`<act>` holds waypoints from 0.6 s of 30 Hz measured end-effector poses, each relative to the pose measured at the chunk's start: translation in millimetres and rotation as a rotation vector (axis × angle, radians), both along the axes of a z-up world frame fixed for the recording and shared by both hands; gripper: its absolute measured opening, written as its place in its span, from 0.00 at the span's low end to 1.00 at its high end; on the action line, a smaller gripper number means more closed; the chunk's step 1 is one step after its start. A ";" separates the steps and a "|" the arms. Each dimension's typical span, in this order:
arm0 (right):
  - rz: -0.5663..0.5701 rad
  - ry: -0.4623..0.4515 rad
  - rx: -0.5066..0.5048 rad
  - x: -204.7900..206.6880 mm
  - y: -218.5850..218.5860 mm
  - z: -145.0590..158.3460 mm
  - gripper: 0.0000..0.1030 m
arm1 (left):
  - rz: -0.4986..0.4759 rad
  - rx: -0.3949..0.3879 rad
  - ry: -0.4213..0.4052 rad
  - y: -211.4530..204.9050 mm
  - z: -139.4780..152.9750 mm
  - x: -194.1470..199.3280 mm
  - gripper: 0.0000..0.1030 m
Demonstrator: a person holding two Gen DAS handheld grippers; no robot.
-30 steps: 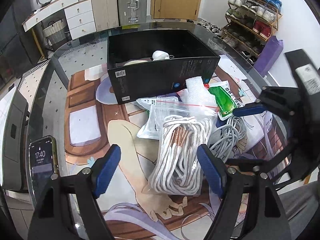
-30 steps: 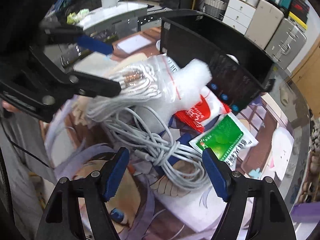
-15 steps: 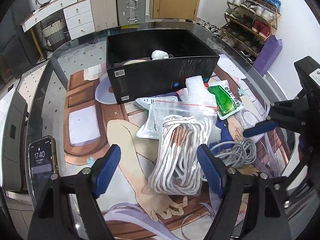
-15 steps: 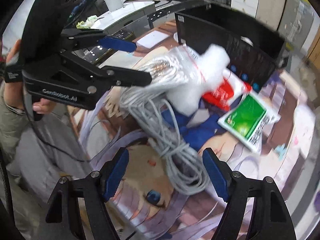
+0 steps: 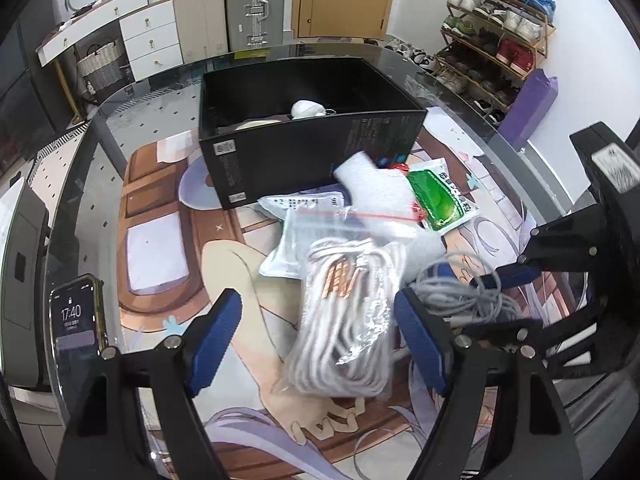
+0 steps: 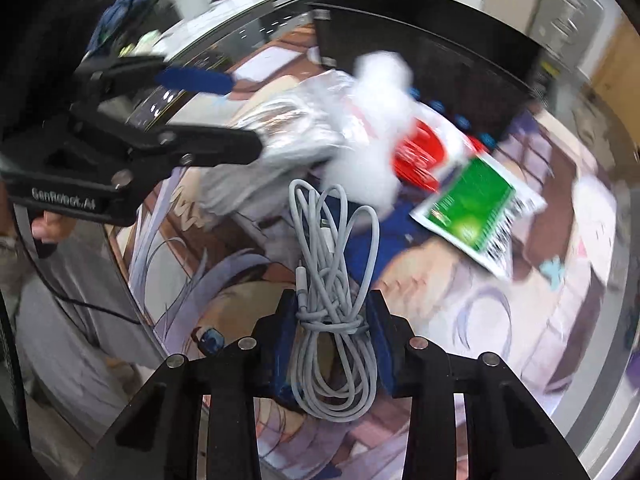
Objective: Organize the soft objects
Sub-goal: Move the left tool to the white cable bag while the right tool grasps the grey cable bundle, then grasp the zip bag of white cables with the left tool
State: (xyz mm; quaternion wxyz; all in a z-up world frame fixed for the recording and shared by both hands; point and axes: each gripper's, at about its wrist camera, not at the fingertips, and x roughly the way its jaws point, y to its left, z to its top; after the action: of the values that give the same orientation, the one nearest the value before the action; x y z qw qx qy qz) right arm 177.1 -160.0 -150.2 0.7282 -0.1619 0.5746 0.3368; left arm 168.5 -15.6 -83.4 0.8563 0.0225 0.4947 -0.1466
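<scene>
My right gripper (image 6: 331, 332) is shut on a coiled grey cable (image 6: 334, 276), which also shows in the left wrist view (image 5: 464, 296). My left gripper (image 5: 318, 340) is open around a clear bag of white rope (image 5: 348, 320) lying on the table mat; the bag also shows in the right wrist view (image 6: 296, 128). Behind it lie a white foam piece (image 5: 376, 188), a green packet (image 5: 442, 200) and a red packet (image 6: 424, 152). A black box (image 5: 304, 136) stands farther back with a white soft object (image 5: 306, 109) inside.
A phone (image 5: 76, 320) lies at the table's left edge. A flat white packet (image 5: 300, 208) sits in front of the box. The glass table edge (image 5: 492, 132) curves at right. A shoe rack (image 5: 492, 20) and drawers (image 5: 148, 40) stand beyond the table.
My right gripper has closed on the grey cable and pulled it away from the pile. The left gripper stays open around the rope bag.
</scene>
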 end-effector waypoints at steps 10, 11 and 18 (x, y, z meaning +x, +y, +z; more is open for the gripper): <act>-0.076 0.015 0.030 -5.9 -22.4 5.2 0.35 | -0.040 0.056 0.044 -19.5 -20.7 0.6 0.77; -0.076 0.016 0.039 -5.8 -22.4 6.3 0.35 | -0.040 0.056 0.053 -18.8 -23.2 0.5 0.77; -0.049 -0.022 0.025 -5.5 3.4 2.0 0.35 | -0.028 0.078 0.071 -19.6 -32.8 -3.5 0.67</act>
State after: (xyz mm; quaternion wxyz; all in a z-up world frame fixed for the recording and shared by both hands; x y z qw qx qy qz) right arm 171.7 -156.6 -148.1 0.7444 -0.1420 0.5662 0.3242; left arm 165.0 -35.3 -116.2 0.8347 0.0576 0.5296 -0.1396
